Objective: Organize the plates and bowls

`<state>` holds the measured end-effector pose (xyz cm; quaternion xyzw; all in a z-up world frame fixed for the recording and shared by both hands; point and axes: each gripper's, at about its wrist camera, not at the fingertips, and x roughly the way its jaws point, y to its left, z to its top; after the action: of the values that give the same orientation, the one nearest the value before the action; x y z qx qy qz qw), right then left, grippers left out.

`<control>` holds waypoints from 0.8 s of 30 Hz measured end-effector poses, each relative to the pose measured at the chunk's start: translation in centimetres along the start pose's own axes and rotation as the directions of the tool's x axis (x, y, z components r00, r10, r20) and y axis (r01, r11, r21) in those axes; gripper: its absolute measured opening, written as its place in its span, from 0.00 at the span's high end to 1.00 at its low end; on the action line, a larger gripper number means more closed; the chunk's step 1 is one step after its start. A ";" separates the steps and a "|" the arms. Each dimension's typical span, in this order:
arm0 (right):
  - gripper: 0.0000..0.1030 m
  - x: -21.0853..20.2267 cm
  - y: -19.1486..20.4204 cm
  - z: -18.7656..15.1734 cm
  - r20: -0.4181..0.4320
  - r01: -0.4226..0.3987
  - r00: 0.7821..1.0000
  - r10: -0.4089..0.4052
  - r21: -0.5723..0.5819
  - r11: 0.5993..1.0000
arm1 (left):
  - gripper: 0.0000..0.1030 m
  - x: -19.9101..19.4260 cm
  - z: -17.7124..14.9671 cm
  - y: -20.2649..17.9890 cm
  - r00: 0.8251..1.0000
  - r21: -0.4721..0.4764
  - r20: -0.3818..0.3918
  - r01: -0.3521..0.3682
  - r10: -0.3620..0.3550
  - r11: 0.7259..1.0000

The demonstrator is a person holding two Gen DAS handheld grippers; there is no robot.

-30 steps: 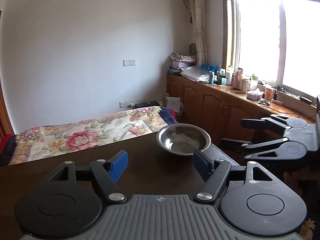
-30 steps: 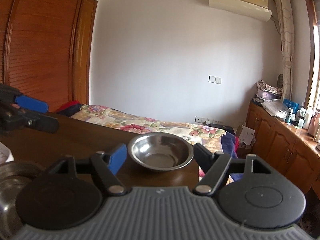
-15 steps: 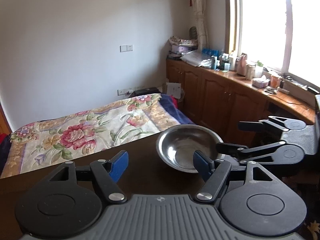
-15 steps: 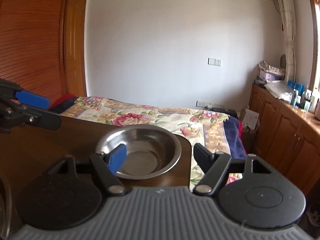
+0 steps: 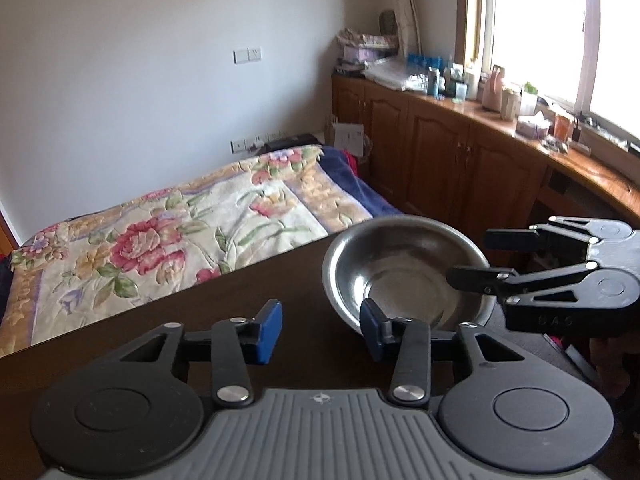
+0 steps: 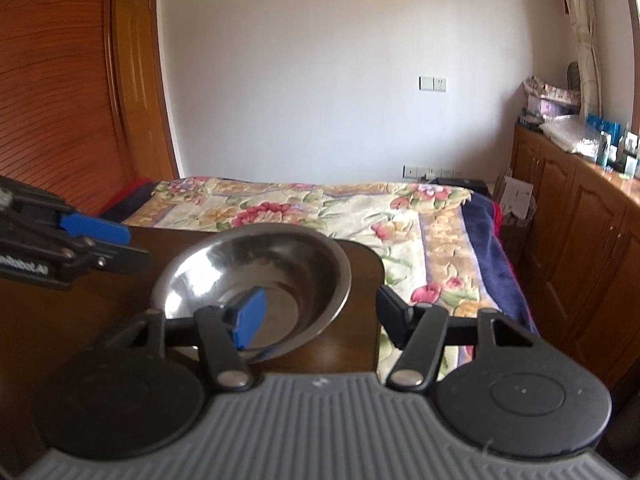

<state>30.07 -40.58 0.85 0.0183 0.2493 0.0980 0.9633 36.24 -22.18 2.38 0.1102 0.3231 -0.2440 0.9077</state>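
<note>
Steel bowl (image 6: 256, 284) sits at the table's (image 5: 200, 320) far corner, toward 1 o'clock. Right tongs (image 6: 320, 312) wide, straddling its near rim; left tongs (image 5: 320, 326) wide, empty, beside it. Risk: thin slick rim slips, bowl skids off the edge toward the floral bed (image 5: 180, 224). Cabinets (image 5: 460, 160) at 2 o'clock.

Dark brown wooden table (image 5: 168, 344), polished, rounded at the far right corner (image 6: 370, 258). Resting directly on it, one steel bowl (image 5: 404, 276), empty, upright, set close to that corner, at about 1 o'clock in the left wrist view and near 11 o'clock in the right wrist view (image 6: 256, 276). Rim of the bowl almost at the table's far edge. Rest of the visible tabletop bare, faintly reflective.
</note>
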 end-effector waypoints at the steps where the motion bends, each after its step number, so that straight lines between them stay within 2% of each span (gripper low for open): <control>1: 0.43 0.1 0.0 0.0 -0.005 -0.002 1.000 0.002 0.001 1.000 | 0.35 0.3 0.0 0.0 1.000 -0.001 -0.010 0.002 -0.002 1.000; 10: 0.52 0.5 0.1 0.1 -0.040 -0.026 0.999 0.026 0.013 1.000 | 0.37 1.5 0.4 0.4 0.997 -0.047 -0.048 0.055 -0.058 0.997; 15: 0.65 0.7 -0.1 0.0 -0.049 -0.040 0.998 0.041 0.028 0.999 | 0.45 2.0 0.7 0.6 0.993 -0.084 -0.064 0.092 -0.097 0.992; 17: 0.68 0.7 0.0 0.0 -0.050 -0.041 0.998 0.043 0.026 0.999 | 0.47 2.1 0.7 0.6 0.992 -0.092 -0.065 0.101 -0.108 0.991; 19: 0.70 0.7 0.1 0.0 -0.050 -0.039 0.998 0.039 0.018 0.999 | 0.54 2.1 0.7 0.5 0.991 -0.089 -0.069 0.109 -0.115 0.990; 24: 0.73 0.8 -0.2 0.2 -0.053 -0.042 0.998 0.043 0.032 0.999 | 0.55 2.2 0.6 0.6 0.991 -0.090 -0.068 0.111 -0.117 0.990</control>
<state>30.89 -40.58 0.61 0.0356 0.2762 0.1151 0.9535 38.32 -22.73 1.42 0.0611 0.3723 -0.2770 0.8837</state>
